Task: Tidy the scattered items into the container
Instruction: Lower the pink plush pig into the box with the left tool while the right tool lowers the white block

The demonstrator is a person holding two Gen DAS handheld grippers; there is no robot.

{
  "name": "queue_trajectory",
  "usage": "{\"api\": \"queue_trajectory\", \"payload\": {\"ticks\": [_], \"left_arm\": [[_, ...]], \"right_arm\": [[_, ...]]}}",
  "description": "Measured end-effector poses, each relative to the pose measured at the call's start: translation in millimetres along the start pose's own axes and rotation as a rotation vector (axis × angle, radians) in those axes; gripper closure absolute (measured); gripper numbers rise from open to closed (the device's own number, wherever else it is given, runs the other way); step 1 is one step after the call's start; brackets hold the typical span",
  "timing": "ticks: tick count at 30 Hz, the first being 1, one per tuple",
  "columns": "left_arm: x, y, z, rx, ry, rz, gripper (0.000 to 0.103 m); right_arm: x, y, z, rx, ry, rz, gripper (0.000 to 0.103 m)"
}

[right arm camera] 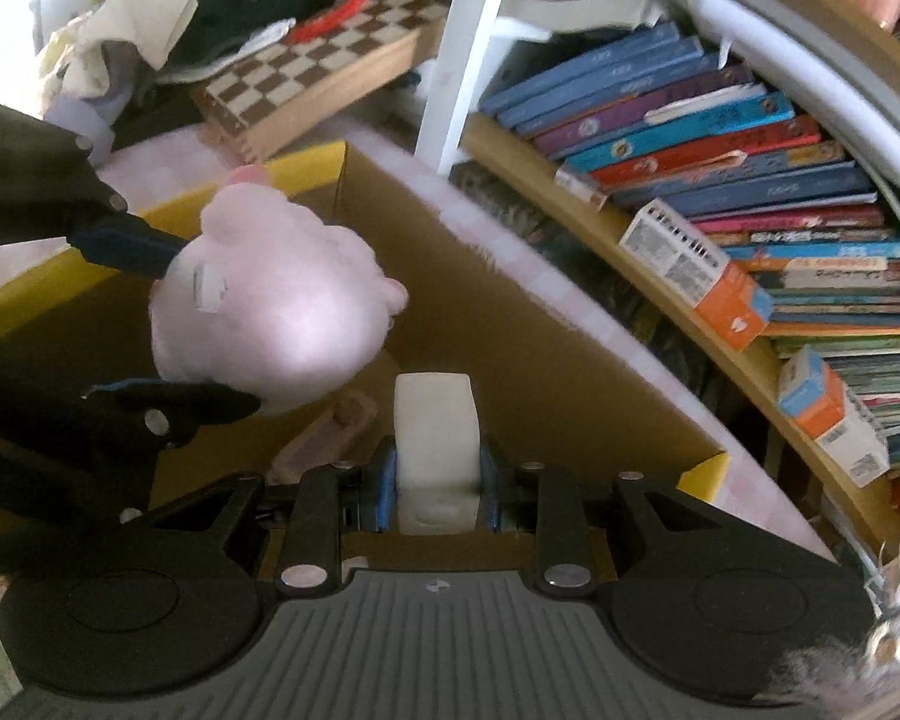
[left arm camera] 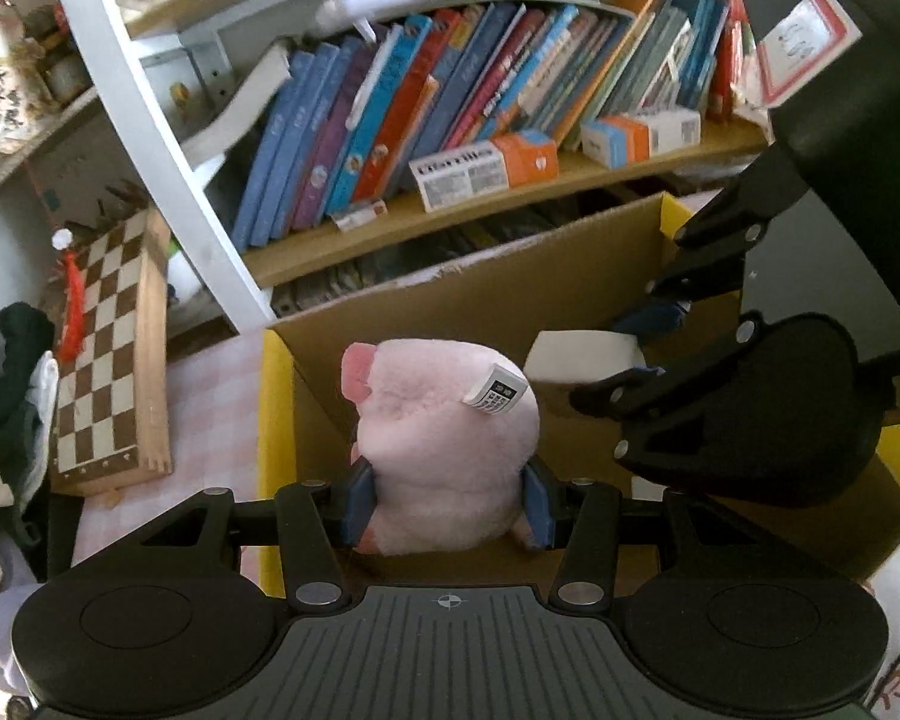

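Both loads are over the cardboard box [left arm camera: 498, 300], so the step in hand looks like the drop. The left gripper [left arm camera: 447, 501] is clamped on the pink plush pig [left arm camera: 444, 420]. The right gripper [right arm camera: 437, 489] is pinched narrow on a white block [right arm camera: 435, 438]; both hang above the open box (a tan thing already lies on its floor, too blurred to name). Next move, I judge: lower a little, then open each jaw clear of the other tool. The box stands on a pink checked cloth [left arm camera: 210, 420], beside a bookshelf [left arm camera: 510, 192] and a chessboard [left arm camera: 111, 348].
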State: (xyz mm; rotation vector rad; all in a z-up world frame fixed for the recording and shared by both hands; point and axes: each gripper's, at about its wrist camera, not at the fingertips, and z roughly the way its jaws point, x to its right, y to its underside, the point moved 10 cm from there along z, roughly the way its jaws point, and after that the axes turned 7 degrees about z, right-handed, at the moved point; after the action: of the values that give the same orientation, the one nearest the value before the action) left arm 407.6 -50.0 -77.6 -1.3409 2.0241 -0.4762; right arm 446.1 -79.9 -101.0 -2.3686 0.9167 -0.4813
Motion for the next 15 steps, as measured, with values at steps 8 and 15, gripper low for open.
{"api": "queue_trajectory", "payload": {"ticks": [8, 15], "left_arm": [[2.9, 2.0, 16.1, -0.046, -0.005, 0.033, 0.054], [1.2, 5.2, 24.6, -0.069, -0.007, 0.036, 0.054]], "right_arm": [[10.3, 9.1, 15.5, -0.06, -0.043, 0.078, 0.078], [6.3, 8.7, 16.1, -0.059, -0.069, 0.069, 0.078]]}}
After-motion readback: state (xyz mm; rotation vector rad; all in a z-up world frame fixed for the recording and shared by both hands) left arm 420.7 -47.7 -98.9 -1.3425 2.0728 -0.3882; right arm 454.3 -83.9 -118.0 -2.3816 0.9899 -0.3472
